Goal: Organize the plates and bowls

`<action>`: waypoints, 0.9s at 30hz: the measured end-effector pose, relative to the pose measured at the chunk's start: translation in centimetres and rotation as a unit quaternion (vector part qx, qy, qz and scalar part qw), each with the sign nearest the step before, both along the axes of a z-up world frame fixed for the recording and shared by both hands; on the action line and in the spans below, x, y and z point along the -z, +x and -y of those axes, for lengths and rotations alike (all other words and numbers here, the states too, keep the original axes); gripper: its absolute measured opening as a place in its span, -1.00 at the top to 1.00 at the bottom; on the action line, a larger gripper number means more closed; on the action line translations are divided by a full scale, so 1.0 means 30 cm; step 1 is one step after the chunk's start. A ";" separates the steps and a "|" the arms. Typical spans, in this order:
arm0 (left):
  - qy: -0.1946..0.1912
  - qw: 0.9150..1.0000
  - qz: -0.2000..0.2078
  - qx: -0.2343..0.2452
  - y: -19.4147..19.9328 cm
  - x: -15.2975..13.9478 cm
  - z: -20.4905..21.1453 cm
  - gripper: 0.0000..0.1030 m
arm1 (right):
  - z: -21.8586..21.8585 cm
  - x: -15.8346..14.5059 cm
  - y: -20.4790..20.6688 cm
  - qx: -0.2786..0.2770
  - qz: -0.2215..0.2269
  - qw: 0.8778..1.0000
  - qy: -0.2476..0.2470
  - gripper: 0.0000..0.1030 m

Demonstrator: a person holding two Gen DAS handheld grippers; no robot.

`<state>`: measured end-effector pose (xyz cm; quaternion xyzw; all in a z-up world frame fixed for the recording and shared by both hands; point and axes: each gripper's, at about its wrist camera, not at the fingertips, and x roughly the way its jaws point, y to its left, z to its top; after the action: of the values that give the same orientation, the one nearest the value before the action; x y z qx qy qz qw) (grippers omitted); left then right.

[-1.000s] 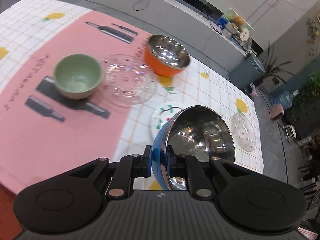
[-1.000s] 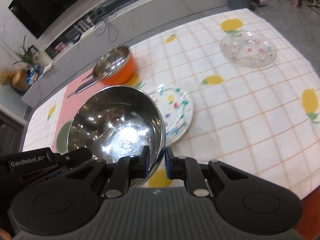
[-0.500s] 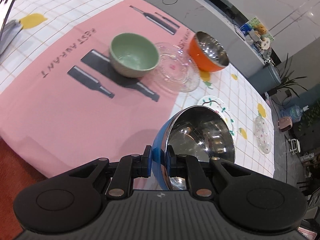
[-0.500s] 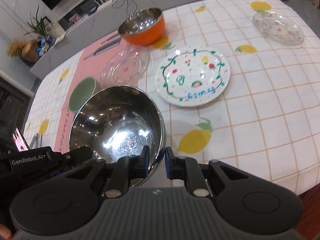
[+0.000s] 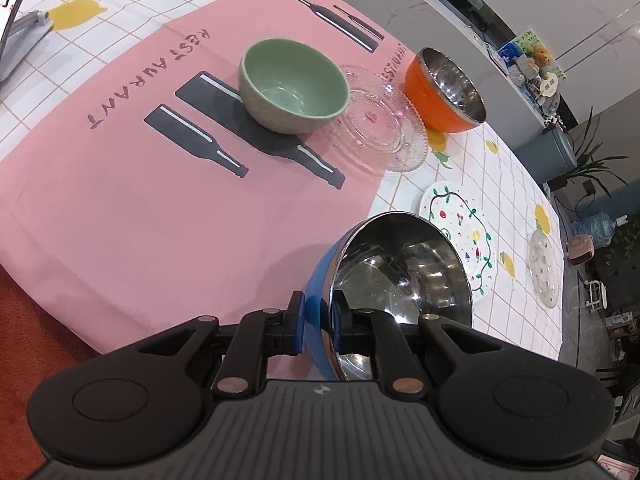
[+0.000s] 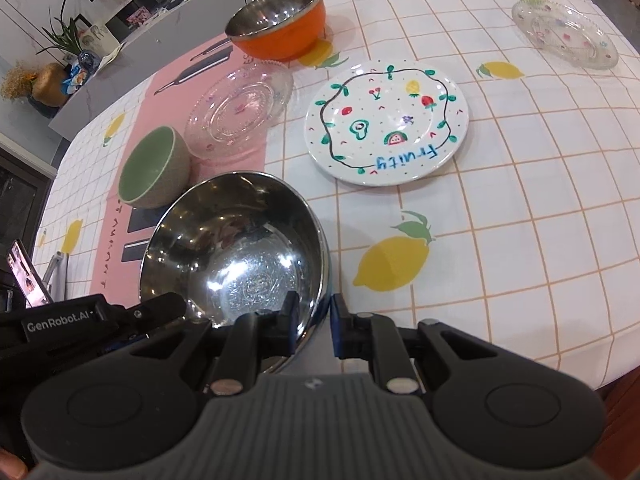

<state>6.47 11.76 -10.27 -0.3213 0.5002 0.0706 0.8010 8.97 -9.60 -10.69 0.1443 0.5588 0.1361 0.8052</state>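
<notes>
A blue bowl with a steel inside [image 5: 400, 276] [image 6: 236, 256] hangs tilted over the near table edge, held by both grippers. My left gripper [image 5: 319, 322] is shut on its left rim and my right gripper [image 6: 314, 322] is shut on its right rim. Beyond it on the pink mat [image 5: 120, 208] sit a green bowl [image 5: 293, 85] [image 6: 154, 172], a clear glass plate [image 5: 380, 124] [image 6: 240, 108] and an orange steel-lined bowl [image 5: 444, 92] [image 6: 280, 20]. A white fruit-painted plate [image 5: 460, 236] [image 6: 386, 122] lies to the right.
A second clear glass plate [image 5: 544, 272] [image 6: 564, 34] rests at the far right of the lemon-print tablecloth [image 6: 520, 200]. A phone on a stand [image 6: 26, 274] sits at the left edge. The table's near edge runs just under the grippers.
Both grippers have carried the blue bowl lower and toward the left, over the pink mat's near side. The green bowl and glass plate now appear closer and more central.
</notes>
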 end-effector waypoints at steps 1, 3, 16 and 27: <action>0.001 1.000 0.000 0.000 0.004 0.002 -0.001 0.73 | -0.002 0.001 0.002 0.000 0.000 1.000 -0.001 0.72; 0.002 1.000 -0.003 -0.002 0.009 0.005 -0.003 0.73 | -0.005 0.001 0.007 0.001 0.001 1.000 0.000 0.72; 0.013 1.000 -0.026 0.001 0.029 0.036 0.003 0.73 | -0.001 0.016 0.026 -0.004 -0.010 1.000 0.012 0.69; 0.075 0.997 0.006 0.017 0.024 -0.034 0.023 0.16 | 0.002 -0.016 0.018 -0.014 0.010 1.000 -0.001 0.27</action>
<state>7.18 11.08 -9.26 -0.2517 0.4941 0.0925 0.8270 9.52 -9.65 -10.20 0.1341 0.5532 0.1485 0.8087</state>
